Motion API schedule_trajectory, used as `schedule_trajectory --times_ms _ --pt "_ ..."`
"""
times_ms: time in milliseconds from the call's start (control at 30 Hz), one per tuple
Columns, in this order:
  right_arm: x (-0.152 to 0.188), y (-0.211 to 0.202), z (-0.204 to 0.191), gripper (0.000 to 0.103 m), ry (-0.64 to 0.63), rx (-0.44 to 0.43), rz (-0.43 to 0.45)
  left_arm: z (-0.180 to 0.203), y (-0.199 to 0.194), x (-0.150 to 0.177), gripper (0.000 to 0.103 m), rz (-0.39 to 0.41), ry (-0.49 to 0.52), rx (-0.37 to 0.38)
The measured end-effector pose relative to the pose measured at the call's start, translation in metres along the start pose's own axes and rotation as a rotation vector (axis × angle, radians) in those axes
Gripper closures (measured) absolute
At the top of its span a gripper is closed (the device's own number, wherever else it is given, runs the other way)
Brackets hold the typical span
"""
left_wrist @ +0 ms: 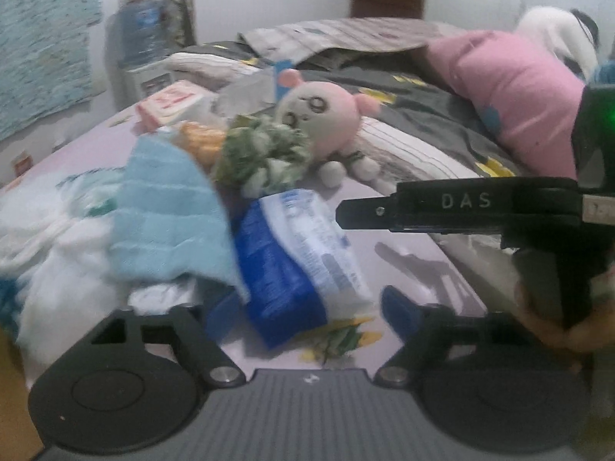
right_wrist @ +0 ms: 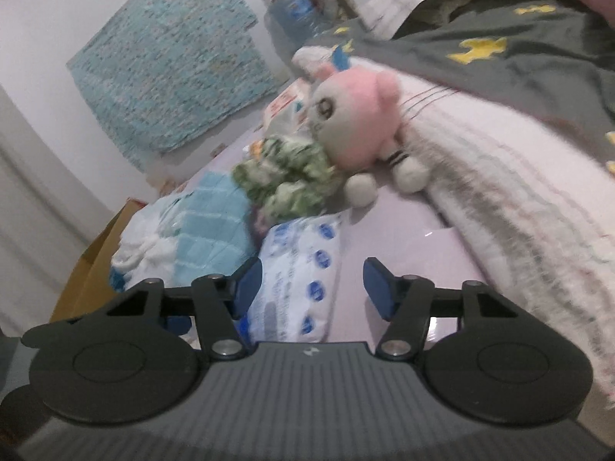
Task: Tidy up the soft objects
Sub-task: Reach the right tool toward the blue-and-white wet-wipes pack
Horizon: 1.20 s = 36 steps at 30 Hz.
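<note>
A blue-and-white tissue pack (left_wrist: 296, 261) (right_wrist: 300, 280) lies on the lilac bed sheet (left_wrist: 415, 265). My left gripper (left_wrist: 309, 315) is open, with the pack between its blue pads and a gap on the right side. My right gripper (right_wrist: 312, 288) is also open over the same pack. Its left pad is at the pack's edge and its right pad stands clear. Behind the pack lie a pink-and-white plush (left_wrist: 326, 115) (right_wrist: 353, 123), a green-and-white bundle (left_wrist: 261, 157) (right_wrist: 292, 180) and a light blue towel (left_wrist: 165, 207) (right_wrist: 211, 234).
White cloth (left_wrist: 50, 230) lies at the left and a red-printed box (left_wrist: 173, 105) behind. A pink pillow (left_wrist: 511, 88), grey blanket (right_wrist: 499, 57) and white striped blanket (right_wrist: 519, 199) fill the right. A cardboard box (right_wrist: 88, 269) stands beside the bed. A hand (left_wrist: 549, 319) holds the right gripper's black housing (left_wrist: 461, 207).
</note>
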State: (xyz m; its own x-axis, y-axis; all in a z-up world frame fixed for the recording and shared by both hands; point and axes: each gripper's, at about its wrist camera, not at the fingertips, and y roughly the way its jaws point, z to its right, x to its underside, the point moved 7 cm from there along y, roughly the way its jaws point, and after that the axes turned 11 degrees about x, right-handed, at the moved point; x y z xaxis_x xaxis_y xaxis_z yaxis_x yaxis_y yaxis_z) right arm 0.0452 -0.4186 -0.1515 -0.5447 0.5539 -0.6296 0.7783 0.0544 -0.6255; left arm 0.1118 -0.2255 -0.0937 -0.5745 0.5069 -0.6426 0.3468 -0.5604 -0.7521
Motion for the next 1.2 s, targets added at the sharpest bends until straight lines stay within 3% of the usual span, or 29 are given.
schedule_trajectory --times_ms 133,333,400,533,667,933,1200 --pt "-0.002 -0.002 0.013 0.044 0.020 0.037 0.030 0.011 0.033 -0.009 0.008 -0.059 0.050 -0.021" --pt "0.003 0.001 0.024 0.044 0.041 0.059 0.029 0.010 0.067 -0.008 0.010 -0.136 0.069 -0.129" --pt "0.004 0.002 0.026 0.044 0.052 0.054 0.028 0.005 0.066 -0.010 0.024 -0.131 0.048 -0.143" --pt "0.006 -0.005 0.033 0.044 0.065 0.041 0.037 0.000 0.061 -0.010 0.030 -0.117 0.023 -0.136" --pt "0.008 -0.008 0.034 0.044 0.083 0.023 0.042 0.002 0.049 -0.013 0.046 -0.088 0.010 -0.127" --pt "0.012 -0.013 0.035 0.044 0.169 -0.067 0.021 -0.010 0.024 -0.014 0.062 -0.025 -0.157 0.003" --pt "0.015 -0.007 0.021 0.038 0.265 -0.205 -0.032 -0.019 -0.003 0.002 0.064 0.065 -0.453 0.354"
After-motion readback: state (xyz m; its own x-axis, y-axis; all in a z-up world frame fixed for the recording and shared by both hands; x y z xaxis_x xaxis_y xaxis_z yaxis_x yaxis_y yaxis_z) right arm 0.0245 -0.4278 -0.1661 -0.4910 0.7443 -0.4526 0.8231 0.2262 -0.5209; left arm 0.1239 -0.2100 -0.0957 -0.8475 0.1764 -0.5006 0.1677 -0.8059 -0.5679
